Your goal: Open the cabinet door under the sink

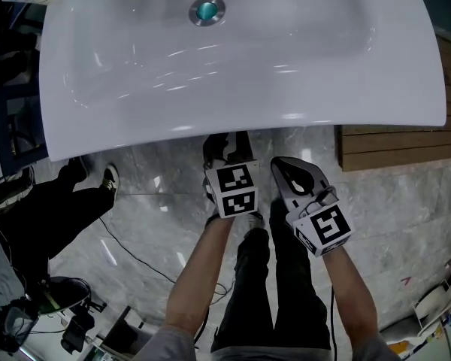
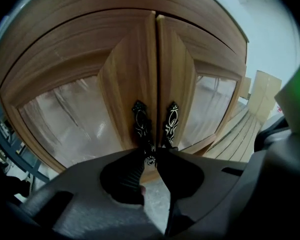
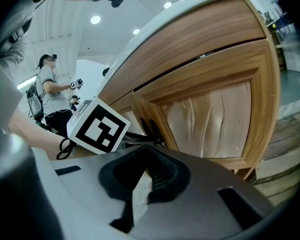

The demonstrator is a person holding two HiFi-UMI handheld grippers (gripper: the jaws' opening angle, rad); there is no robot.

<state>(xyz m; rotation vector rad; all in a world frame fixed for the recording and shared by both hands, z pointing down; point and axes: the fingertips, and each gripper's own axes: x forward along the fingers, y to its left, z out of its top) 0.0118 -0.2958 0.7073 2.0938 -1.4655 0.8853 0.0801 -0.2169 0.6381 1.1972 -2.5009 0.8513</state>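
Head view has the white sink (image 1: 240,66) filling twelve o'clock, hiding what stands beneath. Left gripper view faces the wooden cabinet (image 2: 65,44): both doors (image 2: 125,79) shut, frosted panels (image 2: 70,119), two ornate black handles (image 2: 172,119) flanking the centre seam. Left tongs (image 2: 150,160) clench the left handle (image 2: 140,121) at its lower end, seemingly ready to pull; right tongs (image 3: 146,171), closed on nothing, hang clear at three o'clock.

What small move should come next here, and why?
Probably pull the left gripper back to swing the left door out: its jaws look closed on the left handle, and that door sits shut.
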